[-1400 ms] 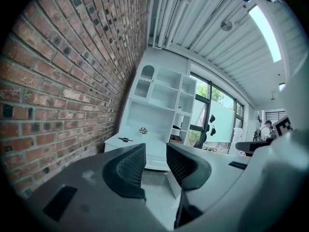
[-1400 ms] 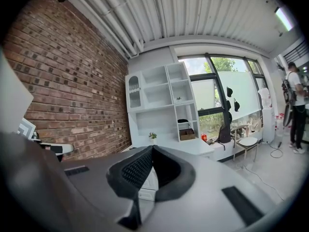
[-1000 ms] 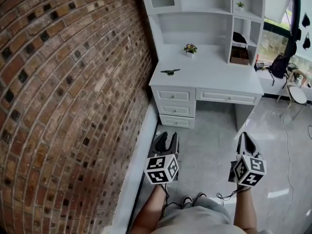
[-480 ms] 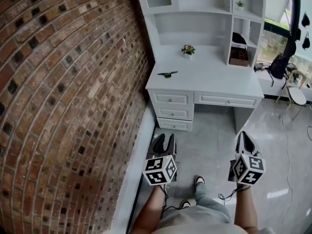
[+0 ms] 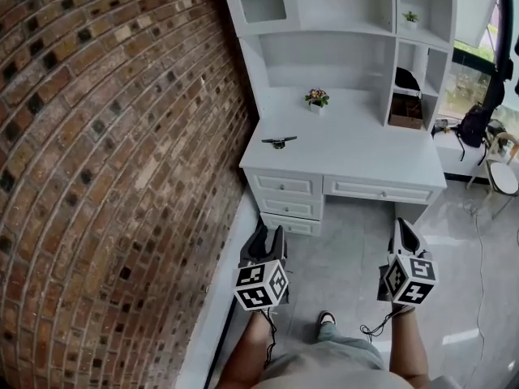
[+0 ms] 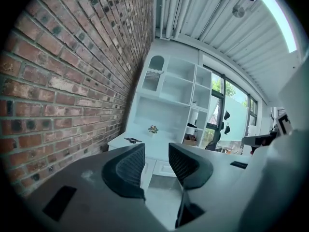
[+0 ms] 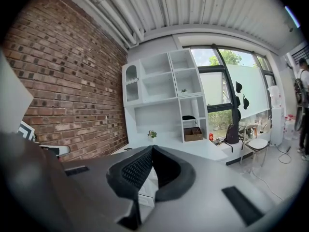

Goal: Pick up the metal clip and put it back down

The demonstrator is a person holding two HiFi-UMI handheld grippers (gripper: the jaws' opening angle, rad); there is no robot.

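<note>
Nearest, the left gripper (image 5: 270, 232) hangs over the grey floor (image 5: 345, 254) with its jaws apart and nothing between them; the right gripper (image 5: 403, 227) has its jaws pressed together, empty. Open floor lies between them and the white desk (image 5: 365, 148), with the brick wall (image 5: 122, 136) close along the left. The metal clip (image 5: 279, 141) lies on the desktop near its left front corner, long axis running left to right; its finer shape is too small to make out. A potted plant (image 5: 316, 98) stands farther back
</note>
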